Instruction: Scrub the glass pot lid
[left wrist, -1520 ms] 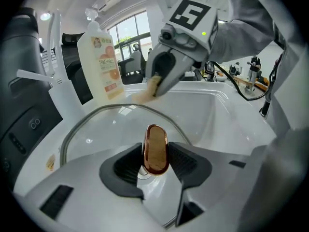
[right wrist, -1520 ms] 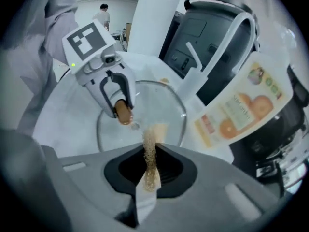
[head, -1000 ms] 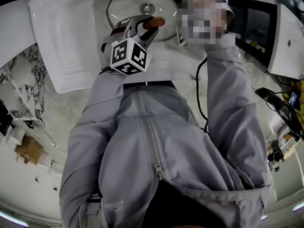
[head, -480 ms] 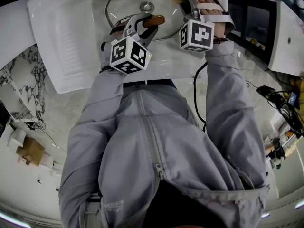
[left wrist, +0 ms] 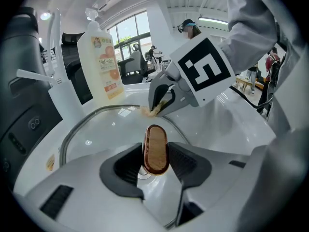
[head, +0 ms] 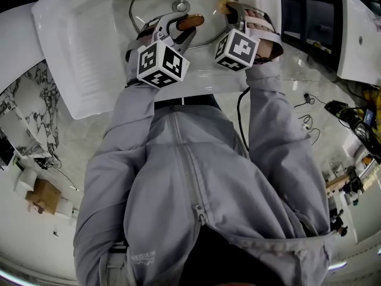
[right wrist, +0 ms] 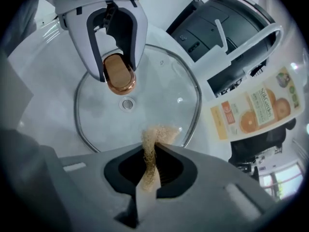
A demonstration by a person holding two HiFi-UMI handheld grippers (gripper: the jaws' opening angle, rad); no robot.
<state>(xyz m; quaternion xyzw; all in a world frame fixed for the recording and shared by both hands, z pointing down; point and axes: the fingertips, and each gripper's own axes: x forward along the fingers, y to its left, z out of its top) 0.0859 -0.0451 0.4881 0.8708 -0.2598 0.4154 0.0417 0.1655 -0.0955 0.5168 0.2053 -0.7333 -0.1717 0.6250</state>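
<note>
The only print I can half read sits on the pale bottle (left wrist: 100, 62) at ten o'clock in my left gripper view; its orange-slice label carries a brand line starting "Silk"; the finer lines beneath are too small for me.

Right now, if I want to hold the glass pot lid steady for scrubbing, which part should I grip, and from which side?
Grip the wooden handle at the centre of the glass lid, from above, jaws across its narrow width. It stands clear of the wide, smooth glass. The left gripper holds it this way.
</note>
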